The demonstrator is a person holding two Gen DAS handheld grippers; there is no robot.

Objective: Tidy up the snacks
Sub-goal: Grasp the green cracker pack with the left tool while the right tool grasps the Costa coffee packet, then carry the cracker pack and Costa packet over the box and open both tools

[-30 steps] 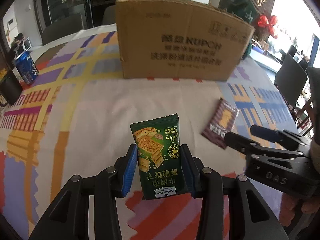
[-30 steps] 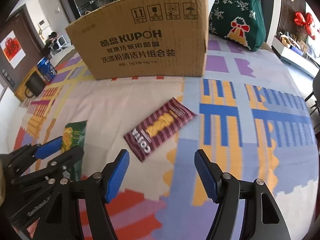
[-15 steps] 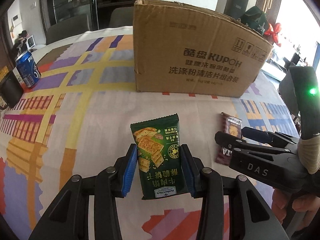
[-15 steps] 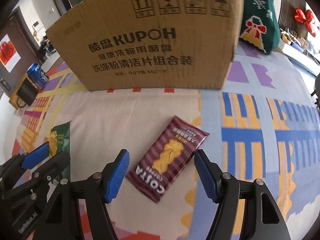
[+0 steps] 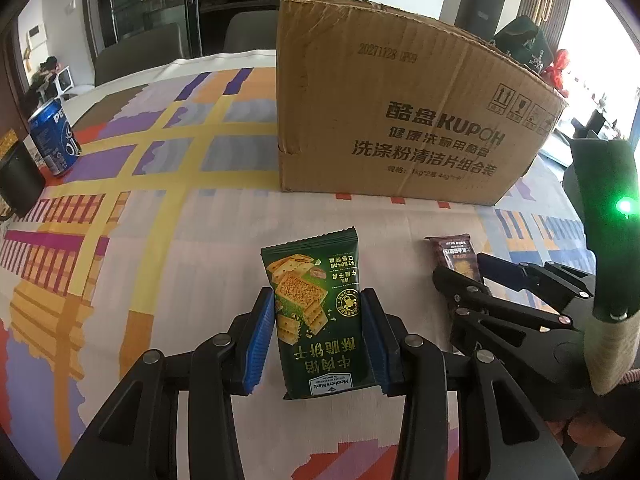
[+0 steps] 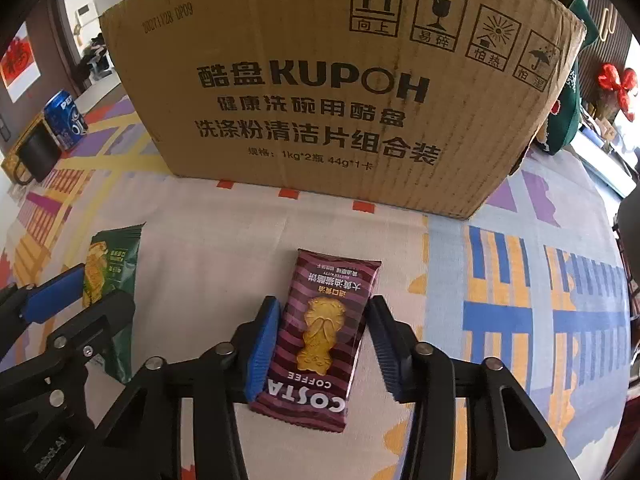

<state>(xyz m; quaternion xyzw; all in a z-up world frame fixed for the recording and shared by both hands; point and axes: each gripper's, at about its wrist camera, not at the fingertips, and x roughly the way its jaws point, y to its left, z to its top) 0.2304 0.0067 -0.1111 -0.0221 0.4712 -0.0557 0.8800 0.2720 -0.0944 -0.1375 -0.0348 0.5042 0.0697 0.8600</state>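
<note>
My left gripper is shut on a green cracker packet and holds it above the patterned tablecloth; the packet also shows in the right wrist view. My right gripper has closed around a maroon Costa Coffee biscuit packet, its blue pads touching both long edges. That packet shows partly in the left wrist view, behind the right gripper. A large brown cardboard box stands upright just beyond both packets; its inside is hidden.
A blue Pepsi can and a black mug stand at the far left of the table. A green Christmas bag sits behind the box on the right. Dark chairs stand beyond the far table edge.
Both grippers moved forward toward the box. The right gripper, wide open before, came over the maroon packet and closed onto it. The left gripper kept hold of the green packet.
</note>
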